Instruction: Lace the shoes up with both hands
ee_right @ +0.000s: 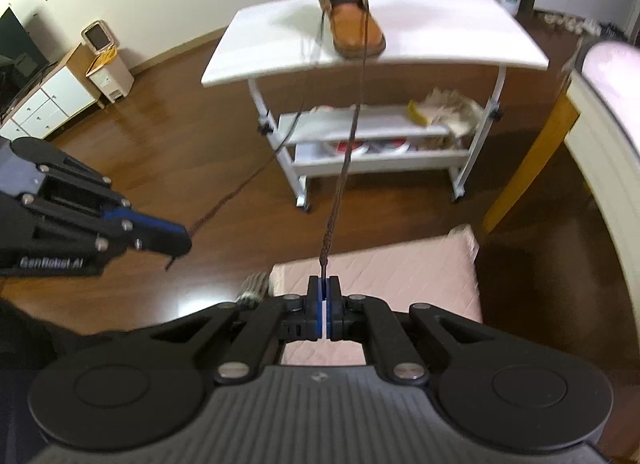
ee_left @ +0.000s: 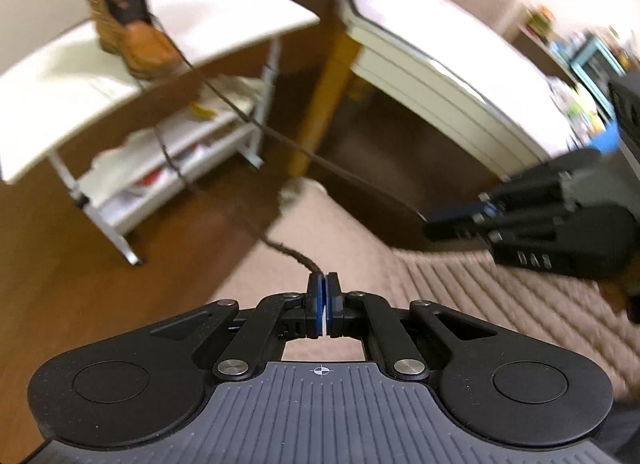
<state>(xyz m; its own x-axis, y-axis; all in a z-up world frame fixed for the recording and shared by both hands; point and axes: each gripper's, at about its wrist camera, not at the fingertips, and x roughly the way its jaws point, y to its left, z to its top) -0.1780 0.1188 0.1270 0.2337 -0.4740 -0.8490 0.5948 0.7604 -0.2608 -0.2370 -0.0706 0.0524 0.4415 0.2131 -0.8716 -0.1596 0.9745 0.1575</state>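
Both rigs look identical: the matte black plastic left gripper (ee_left: 324,279) and right gripper (ee_right: 323,282) have blue pads, silver pivot screws, ribbed grey bodies, round black caps, plus white "GenRobot.AI" lettering.

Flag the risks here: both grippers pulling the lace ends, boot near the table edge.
1. The boot stands unheld at the front edge of the white table; both grippers pulling could drag or tip it off.
2. The right gripper pinches its taut lace only at the fingertips; it may slip out.
3. The left gripper holds the other lace end equally shallowly.
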